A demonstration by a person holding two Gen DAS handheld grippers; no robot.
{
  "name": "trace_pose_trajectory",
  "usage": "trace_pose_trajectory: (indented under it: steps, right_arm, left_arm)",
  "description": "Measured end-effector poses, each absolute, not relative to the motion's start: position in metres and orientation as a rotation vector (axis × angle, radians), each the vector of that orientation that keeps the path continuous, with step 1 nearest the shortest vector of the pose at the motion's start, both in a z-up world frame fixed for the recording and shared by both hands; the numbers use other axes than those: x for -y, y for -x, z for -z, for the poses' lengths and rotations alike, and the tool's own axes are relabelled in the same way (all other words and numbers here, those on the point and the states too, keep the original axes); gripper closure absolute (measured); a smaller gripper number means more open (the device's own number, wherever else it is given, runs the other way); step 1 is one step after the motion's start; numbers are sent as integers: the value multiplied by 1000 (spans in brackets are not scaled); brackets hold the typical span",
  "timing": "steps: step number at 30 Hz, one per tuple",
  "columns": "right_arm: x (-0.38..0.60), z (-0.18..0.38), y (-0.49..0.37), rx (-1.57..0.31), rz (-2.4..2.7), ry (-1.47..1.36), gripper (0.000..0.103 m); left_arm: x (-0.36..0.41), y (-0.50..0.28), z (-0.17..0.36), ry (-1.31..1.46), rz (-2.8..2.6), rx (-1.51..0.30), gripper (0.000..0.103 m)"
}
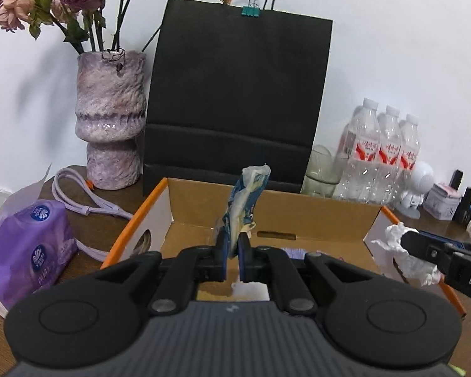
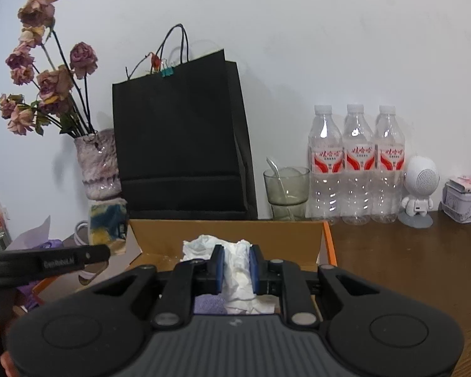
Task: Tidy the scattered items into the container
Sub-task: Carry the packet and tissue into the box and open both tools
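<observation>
A crumpled blue-and-yellow wrapper [image 1: 247,202] was clamped upright between the pads of the left claw [image 1: 232,256], above the open cardboard box [image 1: 314,216]. A crumpled white tissue [image 2: 238,275] was pinched in the right claw [image 2: 237,271], over the box's right side on the brown surface [image 2: 408,257].

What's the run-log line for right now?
left hand-held gripper: shut on blue-yellow crumpled wrapper | right hand-held gripper: shut on white crumpled tissue | both over open cardboard box
</observation>
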State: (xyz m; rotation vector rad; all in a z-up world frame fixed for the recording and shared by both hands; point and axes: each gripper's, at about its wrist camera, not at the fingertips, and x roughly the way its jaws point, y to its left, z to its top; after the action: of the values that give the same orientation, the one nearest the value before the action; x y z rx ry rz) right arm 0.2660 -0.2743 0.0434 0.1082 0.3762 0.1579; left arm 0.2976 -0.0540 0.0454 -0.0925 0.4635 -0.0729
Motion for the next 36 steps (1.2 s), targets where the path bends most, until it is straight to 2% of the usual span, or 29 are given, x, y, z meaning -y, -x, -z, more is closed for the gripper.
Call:
trace_pose_trajectory:
  steps: [4,6,7,8,9,10,11,16,36]
  right_arm:
    - [267,-40,-268,-397,-168,-94,85]
    - [264,-38,-269,-417,-171,-90,76]
    - [264,-37,-270,-429,-173,-91,70]
    - [264,-36,-272,-442,-178,-101,49]
    - [265,-34,-273,-453,-180,-118,22]
    - [267,-34,-274,-471,-181,-138,10]
    - [269,-33,-276,-492,-184,-153,0]
    - [265,-32,-279,-551,-167,-124,0]
    - [260,-32,-280,-564,-137,-86,0]
  left_arm:
    - [57,-295,-44,54,47,-464,93]
    - [59,-295,-44,32,30,-469,79]
    - [60,-294,-44,19,18,-471,58]
    - [61,-293,-45,8,2,-468,24]
    - [62,-292,-45,-2,-20,-461,8]
    - [62,-290,-46,-11,-43,-447,0]
    - [64,-289,-47,-24,-58,-435,0]
    - [71,-285,-50,-77,-54,-432,0]
    - [66,-284,-51,-13,-51,-466,0]
